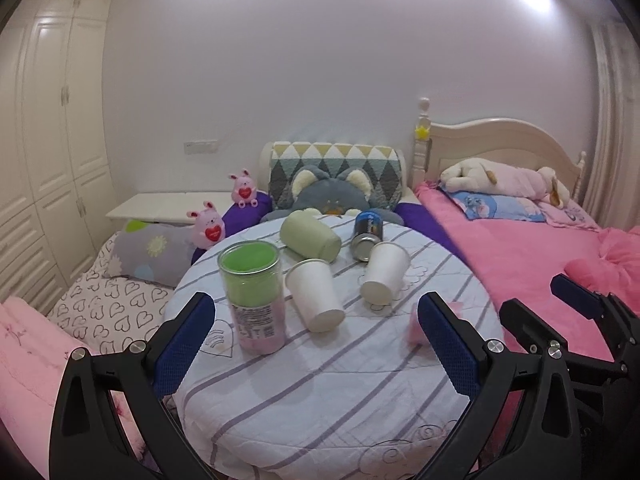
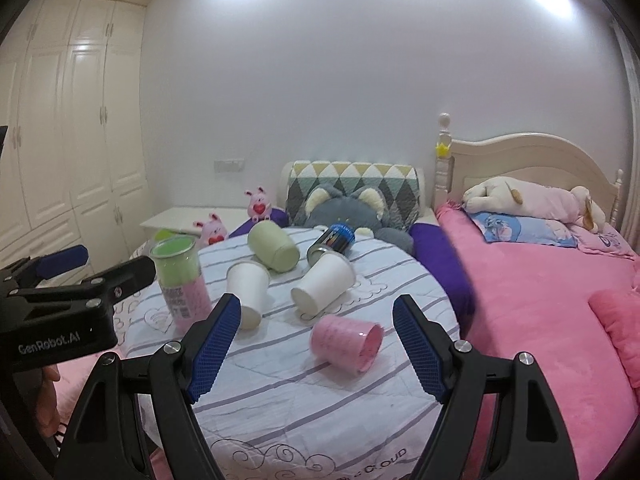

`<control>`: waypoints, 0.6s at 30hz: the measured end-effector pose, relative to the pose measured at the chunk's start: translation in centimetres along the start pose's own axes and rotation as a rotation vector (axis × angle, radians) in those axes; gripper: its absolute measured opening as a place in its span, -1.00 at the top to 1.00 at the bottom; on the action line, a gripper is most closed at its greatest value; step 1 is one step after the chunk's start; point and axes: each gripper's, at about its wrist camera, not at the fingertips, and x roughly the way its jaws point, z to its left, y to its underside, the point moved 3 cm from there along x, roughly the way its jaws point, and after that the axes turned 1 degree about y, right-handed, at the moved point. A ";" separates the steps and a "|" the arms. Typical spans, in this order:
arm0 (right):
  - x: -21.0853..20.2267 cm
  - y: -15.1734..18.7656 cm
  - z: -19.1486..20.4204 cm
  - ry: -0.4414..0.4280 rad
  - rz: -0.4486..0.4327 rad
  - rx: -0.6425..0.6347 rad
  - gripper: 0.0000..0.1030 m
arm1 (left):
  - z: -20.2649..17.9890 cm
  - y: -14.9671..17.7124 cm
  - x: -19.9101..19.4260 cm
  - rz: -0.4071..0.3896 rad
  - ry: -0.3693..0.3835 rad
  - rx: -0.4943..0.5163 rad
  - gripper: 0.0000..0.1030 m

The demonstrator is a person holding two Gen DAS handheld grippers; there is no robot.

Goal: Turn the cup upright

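A round table with a striped cloth [image 1: 320, 380] [image 2: 320, 400] holds several cups lying on their sides: two white paper cups [image 1: 314, 294] [image 1: 384, 272] [image 2: 248, 292] [image 2: 324, 284], a pale green cup [image 1: 310, 236] [image 2: 274, 246] and a pink cup [image 2: 346, 342], mostly hidden behind my finger in the left wrist view [image 1: 414, 326]. My left gripper [image 1: 316, 344] is open and empty, near the table's front. My right gripper [image 2: 318, 346] is open, its jaws standing either side of the pink cup, just short of it.
A clear green-and-pink tumbler [image 1: 254, 292] [image 2: 182, 280] stands upright at the table's left. A blue can [image 1: 368, 232] [image 2: 334, 240] lies at the back. Beds with pink bedding [image 1: 520, 248] and plush toys surround the table. My left gripper's body shows in the right wrist view [image 2: 60, 304].
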 end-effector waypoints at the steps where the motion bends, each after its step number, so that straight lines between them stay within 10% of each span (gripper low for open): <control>1: -0.2 0.0 -0.2 0.002 -0.005 0.003 -0.55 | -0.2 -0.1 -0.1 0.000 0.003 -0.001 -0.99; 18: -0.8 0.0 -2.3 0.021 -0.035 0.038 -0.55 | -1.9 -0.4 0.4 0.008 -0.018 0.014 -0.99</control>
